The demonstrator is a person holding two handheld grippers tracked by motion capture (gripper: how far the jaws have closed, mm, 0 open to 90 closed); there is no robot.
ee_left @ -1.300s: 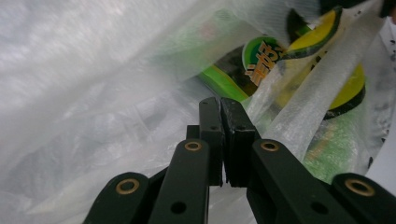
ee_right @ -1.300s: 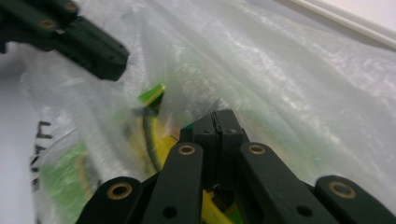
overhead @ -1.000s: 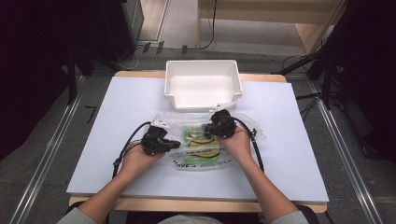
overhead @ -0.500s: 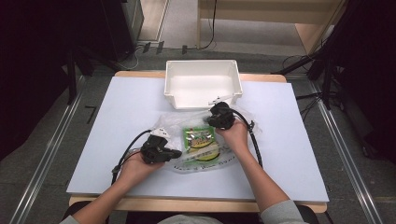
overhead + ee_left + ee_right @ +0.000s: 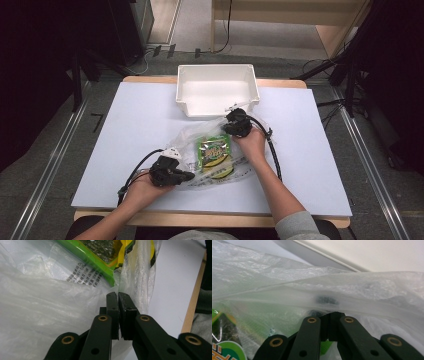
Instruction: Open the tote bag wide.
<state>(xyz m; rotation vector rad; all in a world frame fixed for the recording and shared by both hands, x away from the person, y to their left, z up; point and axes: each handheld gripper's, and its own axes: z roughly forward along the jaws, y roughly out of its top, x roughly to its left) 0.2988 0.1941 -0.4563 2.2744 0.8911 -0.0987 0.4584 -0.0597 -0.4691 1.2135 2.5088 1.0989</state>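
A clear plastic bag (image 5: 210, 150) holding green snack packets (image 5: 214, 151) is stretched on the table (image 5: 125, 130) before the white bin (image 5: 216, 90), pinched by left gripper (image 5: 189, 176) and right gripper (image 5: 231, 125).

My left gripper (image 5: 187, 176) and my right gripper (image 5: 230, 125) are both compact black blocks, each trailing a black cable that loops back along my forearm, and the left one carries a small pale plate on top. Seen close, my fingers (image 5: 111, 305) are flat matte-black bars on black link arms, pinned with brass-coloured rivets and dotted with small screw holes. My forearms are bare, with a grey sleeve (image 5: 300, 226) pushed up near the right elbow.
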